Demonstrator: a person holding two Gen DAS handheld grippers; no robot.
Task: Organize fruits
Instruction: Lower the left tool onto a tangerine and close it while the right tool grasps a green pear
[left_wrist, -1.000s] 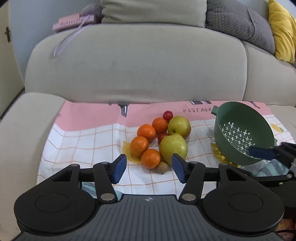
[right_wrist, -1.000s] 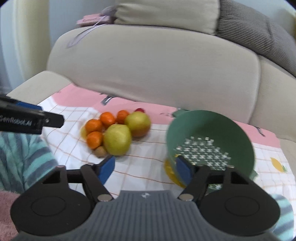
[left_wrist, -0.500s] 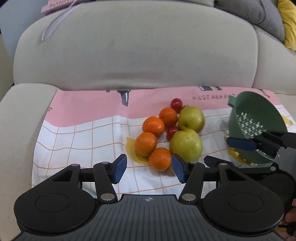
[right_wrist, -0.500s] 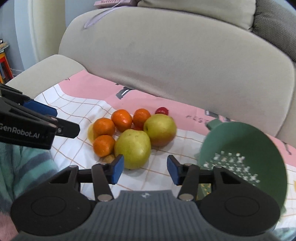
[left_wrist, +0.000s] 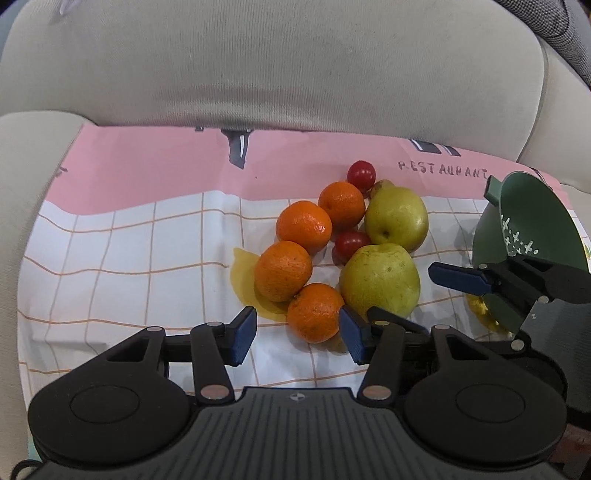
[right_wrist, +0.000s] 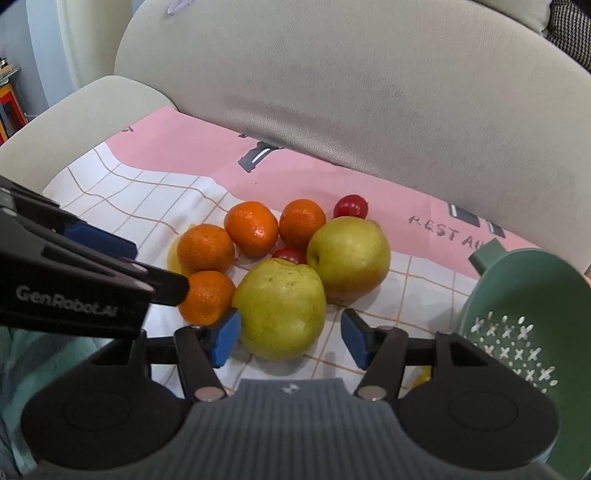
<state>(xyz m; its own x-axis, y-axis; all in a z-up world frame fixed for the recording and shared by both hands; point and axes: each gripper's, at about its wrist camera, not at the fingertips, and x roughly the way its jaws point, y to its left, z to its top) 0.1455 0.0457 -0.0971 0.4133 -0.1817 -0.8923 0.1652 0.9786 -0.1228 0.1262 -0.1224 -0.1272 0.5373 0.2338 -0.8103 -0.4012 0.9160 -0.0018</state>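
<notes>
Several oranges, two yellow-green pears and two small red fruits lie in a pile on a pink and white checked cloth (left_wrist: 147, 236). My left gripper (left_wrist: 297, 334) hangs low over the near orange (left_wrist: 314, 312), which sits between its closing jaws. The right pad touches the orange's edge; the left pad stands clear of it. My right gripper (right_wrist: 290, 339) straddles the near pear (right_wrist: 280, 306) with its jaws opening, and there is a gap at the right pad. A green colander (right_wrist: 517, 314) leans tilted at the right.
The cloth covers a beige sofa seat, with the backrest (left_wrist: 295, 66) just behind the fruit and an armrest (right_wrist: 92, 99) at the left. One finger of the right gripper (left_wrist: 458, 277) reaches in front of the colander (left_wrist: 528, 229). Bare cloth lies left of the pile.
Both grippers have come down and forward onto the fruit pile. The left jaws have narrowed around the near orange. The right jaws narrowed, then widened around the near pear.
</notes>
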